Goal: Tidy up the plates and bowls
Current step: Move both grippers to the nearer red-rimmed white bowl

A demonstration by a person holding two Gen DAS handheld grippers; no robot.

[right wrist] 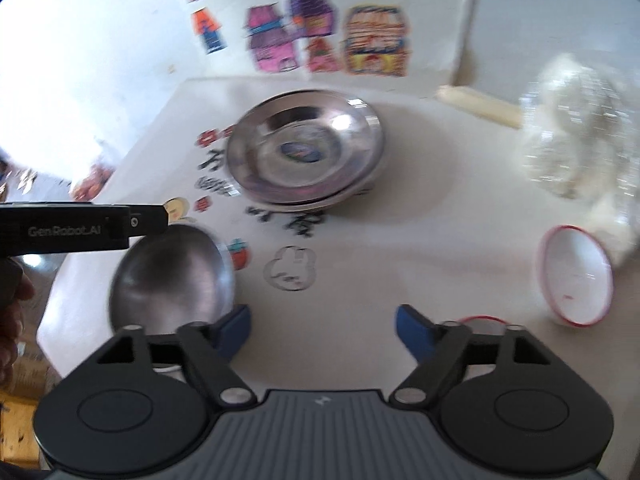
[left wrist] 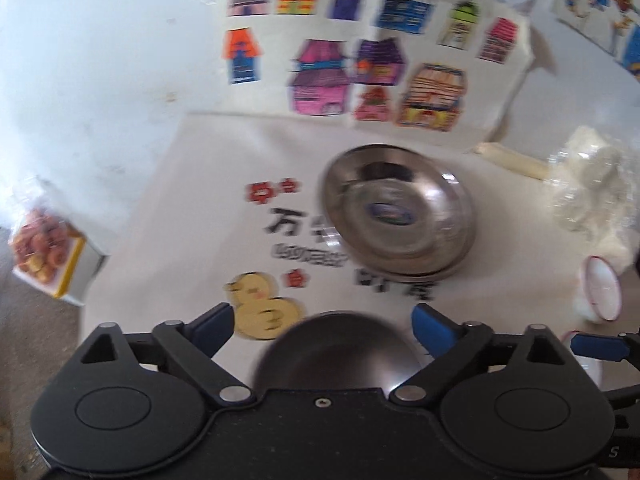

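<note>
Fig.: both my grippers, left gripper (left wrist: 322,330) and right gripper (right wrist: 323,330), spread, empty. Steel plates (right wrist: 306,156) stacked mid-tabletop: done. Steel bowl (right wrist: 172,276) near left, white bowl (right wrist: 574,276) right, apart: I judge stacking left.

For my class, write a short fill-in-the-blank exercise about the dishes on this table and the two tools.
1. The steel plates lie in a ____, one on another.
2. The white bowl has a ____ rim.
3. The steel bowl lies nearest the ____ tool.
4. The jaws of the right tool stand ____, with nothing between them.

Missing words: stack; red; left; open
</note>
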